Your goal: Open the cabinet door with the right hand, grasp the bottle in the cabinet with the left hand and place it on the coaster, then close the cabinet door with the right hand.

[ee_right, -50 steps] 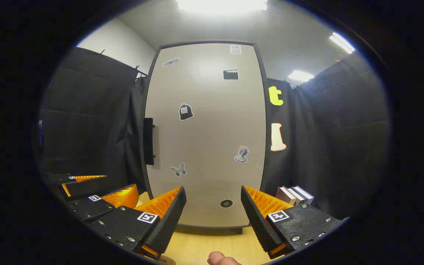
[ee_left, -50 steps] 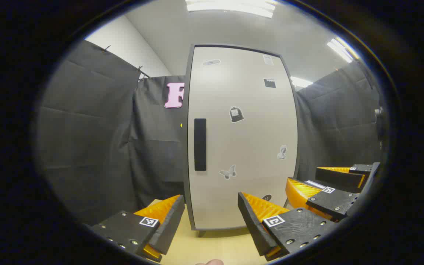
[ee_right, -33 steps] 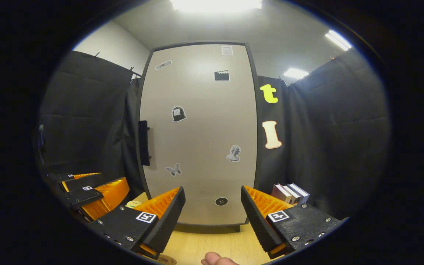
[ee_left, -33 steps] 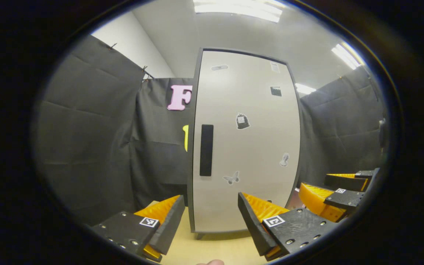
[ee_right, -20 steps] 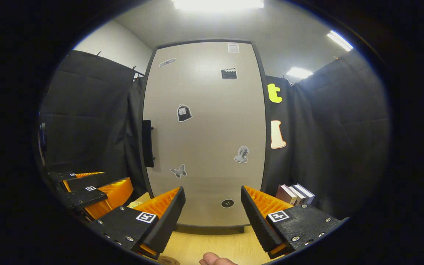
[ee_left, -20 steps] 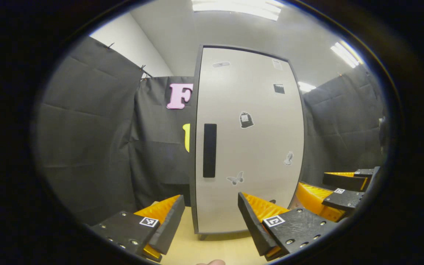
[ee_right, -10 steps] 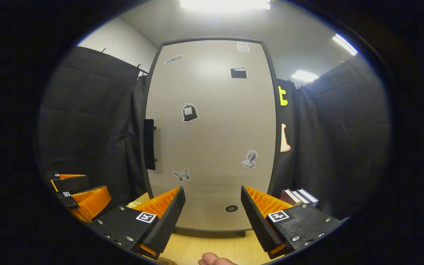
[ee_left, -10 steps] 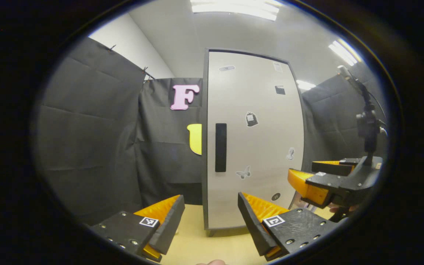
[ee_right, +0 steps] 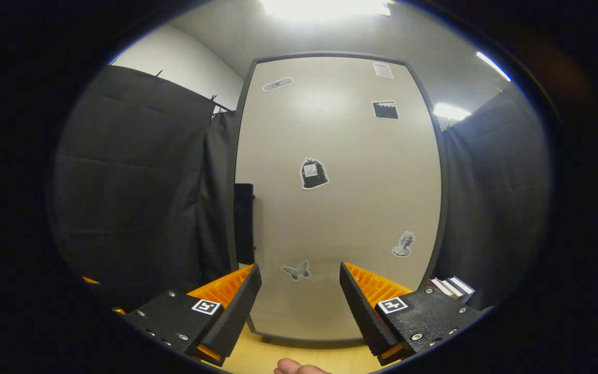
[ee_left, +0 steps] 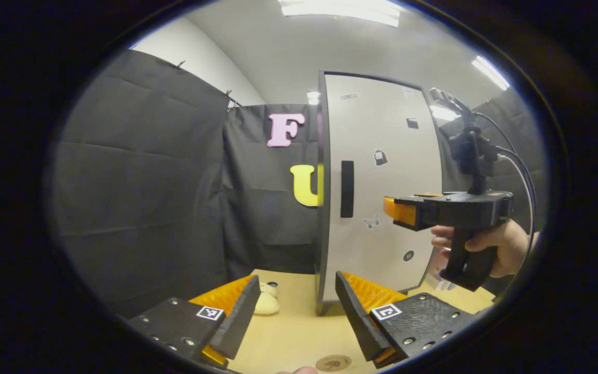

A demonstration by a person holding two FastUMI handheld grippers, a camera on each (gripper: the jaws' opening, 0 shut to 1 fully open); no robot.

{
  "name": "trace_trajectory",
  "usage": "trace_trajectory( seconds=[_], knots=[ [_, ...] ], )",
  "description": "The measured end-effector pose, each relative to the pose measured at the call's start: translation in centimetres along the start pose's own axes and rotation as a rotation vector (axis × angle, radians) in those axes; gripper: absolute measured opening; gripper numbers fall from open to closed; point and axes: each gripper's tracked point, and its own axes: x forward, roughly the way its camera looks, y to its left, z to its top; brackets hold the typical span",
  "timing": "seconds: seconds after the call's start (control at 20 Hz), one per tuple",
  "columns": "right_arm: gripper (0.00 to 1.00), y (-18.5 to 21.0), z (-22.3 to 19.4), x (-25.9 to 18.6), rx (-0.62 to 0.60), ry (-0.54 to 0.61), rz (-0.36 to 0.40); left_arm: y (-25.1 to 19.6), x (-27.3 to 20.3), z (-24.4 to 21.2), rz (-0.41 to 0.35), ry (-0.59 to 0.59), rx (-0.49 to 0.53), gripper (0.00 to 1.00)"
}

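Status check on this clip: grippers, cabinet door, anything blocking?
Left gripper open, low over the tan tabletop. Right gripper open, facing the beige sticker-covered cabinet door, off its black bar handle. Door shut. Nothing in the way.

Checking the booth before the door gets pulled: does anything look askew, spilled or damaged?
Nothing stands out. The cabinet door is shut and unmarked apart from stickers, the books stand neatly beside it, and the coaster lies flat on the table.

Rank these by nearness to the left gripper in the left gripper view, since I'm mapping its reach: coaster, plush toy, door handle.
From the left gripper:
1. Coaster, on the table just ahead, slightly right.
2. Plush toy, farther back on the table, left of the cabinet.
3. Door handle, high on the closed door, farthest.
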Motion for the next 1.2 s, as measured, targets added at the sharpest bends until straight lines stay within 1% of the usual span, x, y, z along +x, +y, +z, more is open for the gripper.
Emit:
trace_trajectory(
  seconds=[0.05, 0.1, 0.15, 0.2, 0.3, 0.35, 0.45, 0.5, 0.6, 0.7, 0.75, 0.8, 0.9, 0.95, 1.0, 1.05, 1.2],
  knots=[
    [0.94, 1.0, 0.3, 0.6, 0.005, -0.003, 0.013, 0.8, -0.5, -0.3, 0.012, 0.004, -0.003, 0.89],
    [0.94, 1.8, 0.7, 1.3, 0.007, -0.008, 0.022, 1.4, -1.0, -0.8, 0.025, 0.014, -0.004, 0.85],
    [0.94, 2.5, 1.1, 2.0, 0.008, -0.013, 0.026, 2.1, -1.4, -1.2, 0.041, 0.024, -0.003, 0.85],
    [0.94, 3.2, 1.3, 2.8, 0.009, -0.017, 0.032, 3.0, -2.0, -1.6, 0.059, 0.032, -0.004, 0.88],
    [0.94, 4.3, 1.1, 4.6, 0.002, -0.012, 0.042, 4.1, -2.8, -2.0, 0.087, 0.045, -0.012, 0.89],
    [0.94, 4.7, 0.8, 5.4, 0.001, -0.002, 0.043, 4.5, -3.3, -2.2, 0.099, 0.052, -0.013, 0.85],
    [0.94, 5.8, 0.1, 7.2, 0.009, 0.026, 0.052, 5.3, -4.7, -2.2, 0.126, 0.050, -0.004, 0.85],
    [0.94, 6.3, -0.5, 8.1, 0.010, 0.049, 0.055, 5.6, -5.4, -2.6, 0.140, 0.056, 0.004, 0.89],
    [0.92, 6.8, -1.5, 9.8, 0.014, 0.109, 0.028, 5.9, -6.9, -4.1, 0.151, 0.099, 0.013, 0.87],
    [0.88, 7.3, -1.6, 11.1, 0.032, 0.133, 0.014, 6.4, -7.8, -4.8, 0.167, 0.110, 0.016, 0.85],
    [0.80, 7.1, -1.5, 11.2, 0.043, 0.139, -0.012, 6.8, -8.1, -5.0, 0.181, 0.116, 0.014, 0.85],
    [0.67, 6.9, -1.7, 11.4, 0.045, 0.141, -0.028, 7.2, -8.6, -5.4, 0.192, 0.124, 0.011, 0.85],
    [0.35, 6.9, -1.9, 11.4, 0.014, 0.131, -0.021, 7.9, -8.9, -5.8, 0.208, 0.138, 0.000, 0.85],
    [0.32, 6.9, -1.9, 11.3, 0.003, 0.130, -0.012, 8.0, -9.0, -5.8, 0.212, 0.135, -0.006, 0.85],
    [0.32, 6.8, -2.0, 11.5, 0.002, 0.131, -0.005, 8.0, -8.9, -5.7, 0.212, 0.132, -0.013, 0.86],
    [0.27, 6.9, -2.0, 11.4, -0.004, 0.133, 0.003, 7.9, -8.9, -5.7, 0.209, 0.131, -0.018, 0.86],
    [0.21, 6.9, -2.2, 11.3, -0.026, 0.132, 0.009, 7.4, -8.9, -5.9, 0.200, 0.126, -0.031, 0.86]
  ],
)
